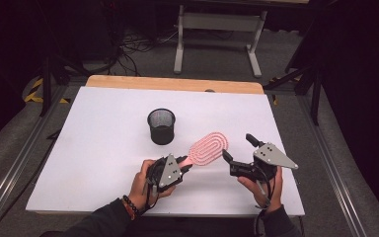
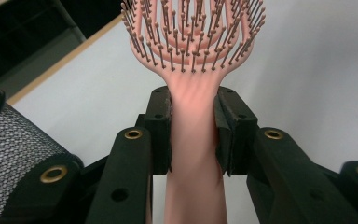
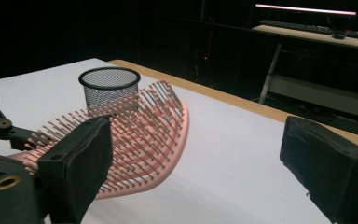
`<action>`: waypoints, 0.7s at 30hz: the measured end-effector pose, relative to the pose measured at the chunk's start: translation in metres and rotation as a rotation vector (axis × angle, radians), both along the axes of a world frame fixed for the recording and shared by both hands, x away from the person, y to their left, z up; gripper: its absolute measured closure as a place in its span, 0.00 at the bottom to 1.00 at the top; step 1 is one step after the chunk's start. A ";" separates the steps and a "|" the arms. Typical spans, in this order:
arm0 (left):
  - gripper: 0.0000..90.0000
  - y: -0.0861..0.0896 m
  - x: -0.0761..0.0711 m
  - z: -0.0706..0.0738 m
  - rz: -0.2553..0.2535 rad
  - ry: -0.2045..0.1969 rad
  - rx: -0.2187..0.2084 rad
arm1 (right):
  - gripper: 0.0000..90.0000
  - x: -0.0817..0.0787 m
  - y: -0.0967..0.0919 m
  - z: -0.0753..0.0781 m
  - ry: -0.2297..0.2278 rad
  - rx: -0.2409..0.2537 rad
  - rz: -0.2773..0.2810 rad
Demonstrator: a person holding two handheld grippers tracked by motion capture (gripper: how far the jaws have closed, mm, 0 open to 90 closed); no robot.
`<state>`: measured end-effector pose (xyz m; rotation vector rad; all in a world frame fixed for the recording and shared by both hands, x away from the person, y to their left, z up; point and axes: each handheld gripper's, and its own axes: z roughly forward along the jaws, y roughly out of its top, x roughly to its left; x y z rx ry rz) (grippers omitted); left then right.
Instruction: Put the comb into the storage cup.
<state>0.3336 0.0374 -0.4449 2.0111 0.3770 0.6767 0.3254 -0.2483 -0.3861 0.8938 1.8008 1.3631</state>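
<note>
Left gripper (image 2: 193, 133) pinches my pink plastic bristled hairbrush (image 1: 208, 147) by its handle, head toward two o'clock, so right gripper (image 1: 237, 149), spread, can take it.

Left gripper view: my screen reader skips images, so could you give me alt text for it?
The left gripper has its black jaws shut on the handle of a pink hairbrush, bristles facing the camera. A black mesh cup stands at left on the white table.

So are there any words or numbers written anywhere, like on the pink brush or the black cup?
None can be read. The pink hairbrush, the black mesh cup, the white table and the grippers' grey plates carry no visible words or numbers. The yellow-and-black stripes on the floor are only a pattern, not writing.
</note>
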 end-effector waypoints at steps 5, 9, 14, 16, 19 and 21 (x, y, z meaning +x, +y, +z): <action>0.77 0.005 0.001 0.001 0.014 -0.020 -0.039 | 0.10 0.002 0.009 0.003 -0.003 0.018 0.024; 0.77 0.009 0.000 0.005 0.021 -0.032 -0.067 | 0.09 0.003 0.017 0.004 -0.001 0.038 0.041; 0.77 0.012 -0.002 0.008 0.027 -0.060 -0.083 | 0.08 0.005 0.026 0.004 0.002 0.046 0.056; 0.77 0.013 -0.003 0.008 0.031 -0.069 -0.089 | 0.08 0.006 0.028 0.003 0.004 0.061 0.069; 0.77 0.013 -0.004 0.009 0.031 -0.077 -0.094 | 0.07 0.009 0.030 0.003 0.022 0.087 0.075; 0.77 0.013 -0.005 0.009 0.032 -0.093 -0.094 | 0.06 0.012 0.030 0.001 0.031 0.111 0.084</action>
